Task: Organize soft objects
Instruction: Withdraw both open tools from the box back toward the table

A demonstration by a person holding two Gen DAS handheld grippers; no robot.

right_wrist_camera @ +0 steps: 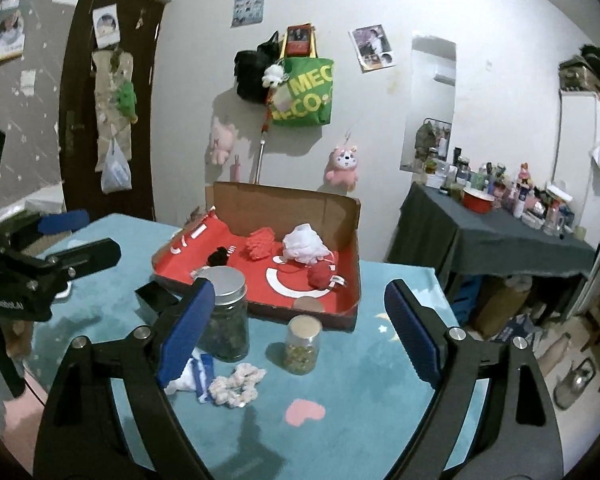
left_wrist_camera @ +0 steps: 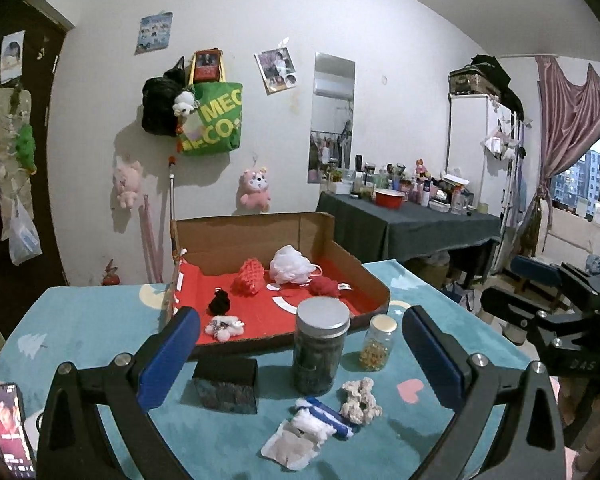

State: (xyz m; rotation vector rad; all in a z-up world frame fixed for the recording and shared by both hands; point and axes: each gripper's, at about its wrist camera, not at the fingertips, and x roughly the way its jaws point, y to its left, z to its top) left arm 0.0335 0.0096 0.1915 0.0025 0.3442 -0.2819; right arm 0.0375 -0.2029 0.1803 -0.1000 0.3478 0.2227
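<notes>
An open cardboard box (left_wrist_camera: pixel 374 280) with a red floor sits on the teal table; it also shows in the right wrist view (right_wrist_camera: pixel 350 236). Inside lie a red knit piece (left_wrist_camera: pixel 250 278), a white mesh puff (left_wrist_camera: pixel 290 264), a dark red ball (left_wrist_camera: pixel 324 287), a black pompom (left_wrist_camera: pixel 219 303) and a small white plush (left_wrist_camera: pixel 224 326). On the table in front lie a cream scrunchie (left_wrist_camera: pixel 360 400) (right_wrist_camera: pixel 236 388), a blue-white sock (left_wrist_camera: pixel 324 420) (right_wrist_camera: pixel 196 376) and a white pad (left_wrist_camera: pixel 290 446). My left gripper (left_wrist_camera: pixel 300 364) is open and empty above these. My right gripper (right_wrist_camera: pixel 300 332) is open and empty.
A tall jar with a metal lid (left_wrist_camera: pixel 320 348) (right_wrist_camera: pixel 226 316), a small jar of yellow beads (left_wrist_camera: pixel 376 344) (right_wrist_camera: pixel 302 346) and a dark block (left_wrist_camera: pixel 226 386) stand on the table. A phone (left_wrist_camera: pixel 10 428) lies at the left edge. A cluttered side table (left_wrist_camera: pixel 412 228) stands behind.
</notes>
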